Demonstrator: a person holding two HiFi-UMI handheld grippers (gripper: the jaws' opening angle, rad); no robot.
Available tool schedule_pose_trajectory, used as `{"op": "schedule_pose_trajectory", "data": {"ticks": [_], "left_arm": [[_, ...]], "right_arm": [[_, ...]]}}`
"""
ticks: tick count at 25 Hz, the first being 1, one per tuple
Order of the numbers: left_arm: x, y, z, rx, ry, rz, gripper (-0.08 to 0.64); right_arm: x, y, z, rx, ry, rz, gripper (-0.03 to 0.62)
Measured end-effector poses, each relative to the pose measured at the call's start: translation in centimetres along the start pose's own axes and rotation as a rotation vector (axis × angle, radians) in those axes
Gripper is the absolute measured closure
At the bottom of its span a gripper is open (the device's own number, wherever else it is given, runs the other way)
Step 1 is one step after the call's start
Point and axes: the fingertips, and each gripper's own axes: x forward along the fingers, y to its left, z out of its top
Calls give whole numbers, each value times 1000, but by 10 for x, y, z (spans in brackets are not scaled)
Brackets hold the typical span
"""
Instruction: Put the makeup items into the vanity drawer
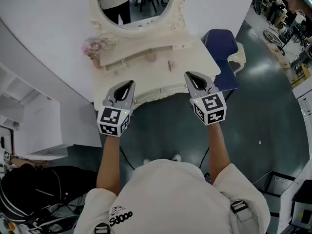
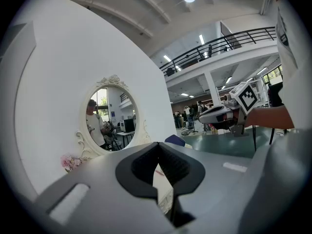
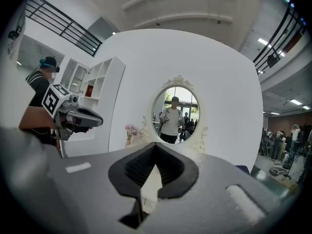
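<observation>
1. Nearest, at 6 o'clock in the head view, is the person's white T-shirt (image 1: pixel 170 199). Bare forearms reach out from it toward 11 and 1 o'clock over the dark floor (image 1: pixel 165 130)
2. The left gripper (image 1: pixel 128 85) sits at the 11 o'clock forearm's end. Its own view shows the two dark pads pressed tip to tip with nothing between them. It grips nothing and touches nothing
3. The right gripper (image 1: pixel 191 76) sits at the 1 o'clock forearm's end, level with its partner and well apart from it. Its jaws are likewise fully together and empty, with only the pale vanity top showing below the pads
4. Both grippers point to 12 o'clock, their tips over the front edge of the white vanity (image 1: pixel 146 97). The gripper views look out at mirror height, so they hang above the vanity, clear of it
5. On the vanity top lies a slender pink makeup item (image 1: pixel 170 65), at 11 o'clock from the right gripper's tips and 1 o'clock from the left's. A small pale round item (image 1: pixel 152 57) stands just beside it at 10 o'clock. Neither is touched by a gripper
6. Pink flowers (image 1: pixel 91 48) stand at the vanity's 9 o'clock end
7. A blue chair (image 1: pixel 222 52) stands just beside the vanity at 3 o'clock. A white shelf unit (image 1: pixel 34 126) stands at 8 o'clock
8. Farthest, at 12 o'clock, an oval mirror (image 1: pixel 136 4) in an ornate white frame rises from the vanity's back and reflects a standing person
</observation>
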Motion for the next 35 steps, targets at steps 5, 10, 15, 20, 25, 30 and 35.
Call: {"op": "schedule_pose_trajectory", "data": {"ticks": [5,10,15,20,25,30,35], "left_arm": [[13,-13,-3,-11,12,25,541],[26,-31,-2,-18,13,66,541],[50,-28,-6,-5,52,65,541],[67,-19,-14,-38,53,64,541],[100,9,-37,-49,74,43,541],[145,58,-44,-52,76,16,541],[179,107,-42,-46,69,-13,541]], "right_arm": [[-5,-22,-12,20,4,6,589],[-16,-47,-23,53,-23,27,589],[5,-59,-29,51,-4,92,589],[21,-63,-37,71,2,127,589],[60,-68,-50,80,34,133,589],[115,-75,-43,67,62,134,589],[173,-78,-31,14,103,125,589]]}}
